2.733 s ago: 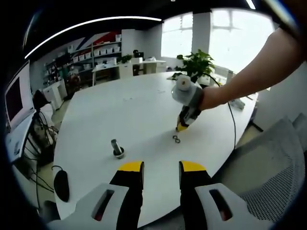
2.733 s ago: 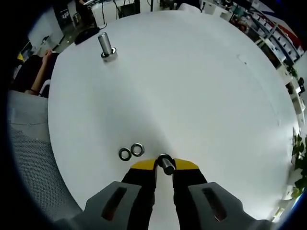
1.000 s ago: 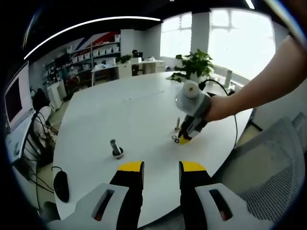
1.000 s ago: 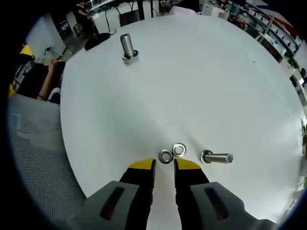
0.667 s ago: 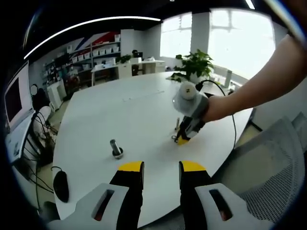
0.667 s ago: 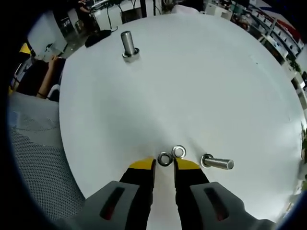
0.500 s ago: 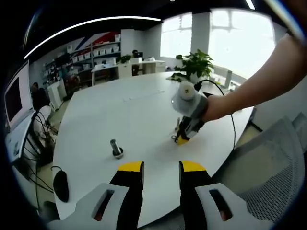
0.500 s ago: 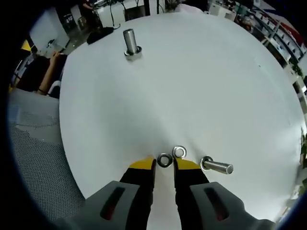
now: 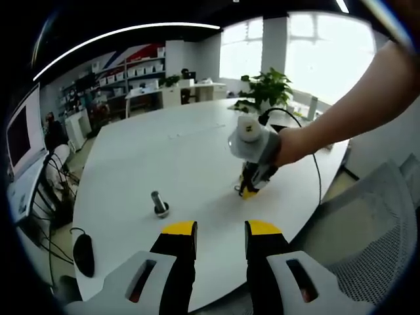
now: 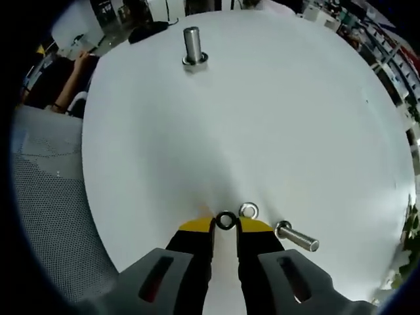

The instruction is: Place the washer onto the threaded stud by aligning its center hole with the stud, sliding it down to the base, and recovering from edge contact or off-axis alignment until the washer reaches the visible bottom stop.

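Left gripper view: the left gripper [image 9: 221, 231], yellow-tipped fingers apart and empty, hangs above the near edge of the round white bench [image 9: 184, 151]. An upright grey threaded stud on a flanged base [image 9: 159, 203] stands ahead on the left; the right gripper [image 9: 249, 190] points down at the bench farther right.

Right gripper view: the right gripper [image 10: 225, 228] has its fingers slightly apart, a dark metal ring washer [image 10: 226, 220] between their tips. A second silver washer [image 10: 247, 210] lies just beside it; a loose steel bolt [image 10: 296, 239] lies on its side nearby. The stud [image 10: 193, 46] stands well apart, across the bench.

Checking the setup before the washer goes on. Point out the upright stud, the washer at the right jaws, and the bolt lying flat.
upright stud [image 10: 191, 42]: right gripper view, on its shaft.
washer [image 10: 226, 220]: right gripper view, on its ring.
bolt [image 10: 298, 238]: right gripper view, on its shank.
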A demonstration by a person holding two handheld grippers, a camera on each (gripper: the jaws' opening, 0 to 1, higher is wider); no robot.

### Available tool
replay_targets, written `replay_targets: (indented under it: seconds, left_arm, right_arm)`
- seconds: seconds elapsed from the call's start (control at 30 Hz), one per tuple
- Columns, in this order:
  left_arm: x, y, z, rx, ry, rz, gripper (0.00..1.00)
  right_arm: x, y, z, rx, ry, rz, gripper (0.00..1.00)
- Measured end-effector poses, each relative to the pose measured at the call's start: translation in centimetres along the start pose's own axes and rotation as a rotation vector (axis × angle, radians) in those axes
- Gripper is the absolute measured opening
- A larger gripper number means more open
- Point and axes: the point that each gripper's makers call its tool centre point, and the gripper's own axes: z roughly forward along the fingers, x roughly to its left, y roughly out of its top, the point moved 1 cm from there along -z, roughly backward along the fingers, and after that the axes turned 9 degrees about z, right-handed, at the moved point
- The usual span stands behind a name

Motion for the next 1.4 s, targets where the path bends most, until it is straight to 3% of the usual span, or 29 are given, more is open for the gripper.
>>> replay_targets:
  seconds: [0.23,0.5,1.07,1.4]
  left_arm:
    - [0.0,-0.1,-0.1,0.0,0.001,0.0,0.27]
    - [-0.1,-0.1,-0.1,0.001,-0.003,0.001,0.27]
    - [-0.2,0.1,0.0,-0.004,-0.011,0.008,0.27]
    - [-0.2,0.2,0.0,-0.004,-0.012,0.013,0.27]
  right_arm:
    - [-0.2,-0.1,-0.2,-0.016,-0.005,0.019,0.14]
    - [-0.4,-0.7,-1.1,-0.063,0.006,0.115,0.14]
    - [-4.4,-2.7,-5.3,-0.159,-0.056,0.255,0.14]
    - [-5.5,-0.6,-7.5,-0.238,-0.095,0.236,0.14]
